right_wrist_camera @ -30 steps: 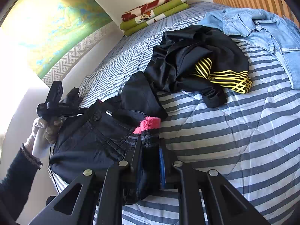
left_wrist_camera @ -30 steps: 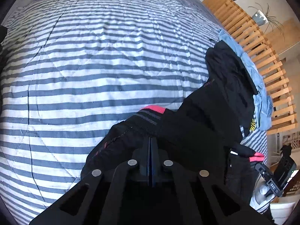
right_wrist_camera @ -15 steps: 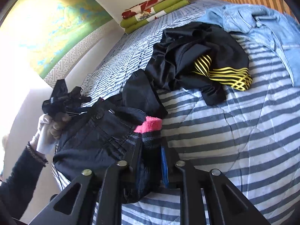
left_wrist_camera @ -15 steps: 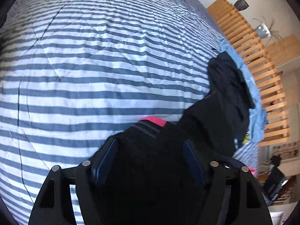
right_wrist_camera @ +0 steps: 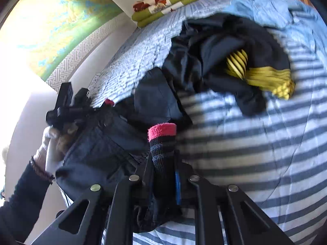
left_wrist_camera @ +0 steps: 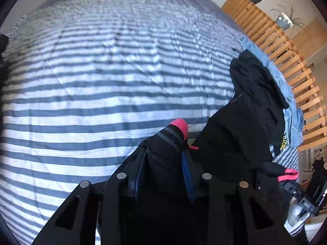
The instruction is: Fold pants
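On the blue-and-white striped quilt [left_wrist_camera: 102, 106], both ribbed pink-edged cuffs of the dark pants [right_wrist_camera: 114, 143] pinched, left gripper [left_wrist_camera: 163, 163] just reclosed, right gripper [right_wrist_camera: 163, 163] clamped; next, likely lift and spread flat.

From the right gripper [right_wrist_camera: 163, 163], the pants [right_wrist_camera: 102, 149] lay on the bed [right_wrist_camera: 255, 153] just left and ahead, a heap of clothes [right_wrist_camera: 220, 61] farther ahead, a denim garment [right_wrist_camera: 276, 10] behind that heap, and folded blankets [right_wrist_camera: 169, 2] at the far end.
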### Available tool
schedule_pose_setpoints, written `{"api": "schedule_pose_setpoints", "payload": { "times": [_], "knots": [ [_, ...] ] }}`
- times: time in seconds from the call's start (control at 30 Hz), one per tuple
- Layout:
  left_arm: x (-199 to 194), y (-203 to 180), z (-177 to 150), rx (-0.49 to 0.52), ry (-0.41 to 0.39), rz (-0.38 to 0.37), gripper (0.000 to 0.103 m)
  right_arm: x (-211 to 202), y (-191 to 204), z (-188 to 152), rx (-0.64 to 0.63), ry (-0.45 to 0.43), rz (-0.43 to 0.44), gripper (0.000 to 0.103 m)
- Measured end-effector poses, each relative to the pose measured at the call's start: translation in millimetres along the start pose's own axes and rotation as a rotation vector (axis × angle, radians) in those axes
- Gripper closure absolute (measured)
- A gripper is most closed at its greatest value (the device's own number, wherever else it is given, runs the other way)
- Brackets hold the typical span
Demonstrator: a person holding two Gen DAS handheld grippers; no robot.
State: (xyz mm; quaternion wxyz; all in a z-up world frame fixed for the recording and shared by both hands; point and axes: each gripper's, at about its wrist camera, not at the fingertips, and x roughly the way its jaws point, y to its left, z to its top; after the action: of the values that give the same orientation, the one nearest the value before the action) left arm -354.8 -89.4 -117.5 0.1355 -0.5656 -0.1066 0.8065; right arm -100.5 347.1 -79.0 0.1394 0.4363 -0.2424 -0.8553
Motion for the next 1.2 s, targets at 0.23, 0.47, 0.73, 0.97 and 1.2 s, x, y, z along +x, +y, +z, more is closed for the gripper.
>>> {"api": "schedule_pose_setpoints", "payload": {
  "times": [0.23,0.47,0.73,0.97,1.2],
  "knots": [
    [-114,-12,-4,-0.009,-0.221,-0.081,0.082,-73,61,35,-0.152,-0.157,-0.027,0.092],
    [-276,-26,-7,-0.029,-0.499,-0.129,0.084,-159,156,88,-0.308,-0.325,-0.017,0.092],
    [-478,-55,-57,0.000,-0.807,-0.059,0.084,-276,285,98,-0.469,-0.491,0.075,0.092],
    [-594,-29,-127,-0.077,-0.959,0.127,0.084,-305,389,57,-0.618,-0.467,0.283,0.092],
    [-689,-2,-159,-0.176,-1.061,0.318,0.084,-282,468,43,-0.669,-0.405,0.474,0.092]
  ]
}}
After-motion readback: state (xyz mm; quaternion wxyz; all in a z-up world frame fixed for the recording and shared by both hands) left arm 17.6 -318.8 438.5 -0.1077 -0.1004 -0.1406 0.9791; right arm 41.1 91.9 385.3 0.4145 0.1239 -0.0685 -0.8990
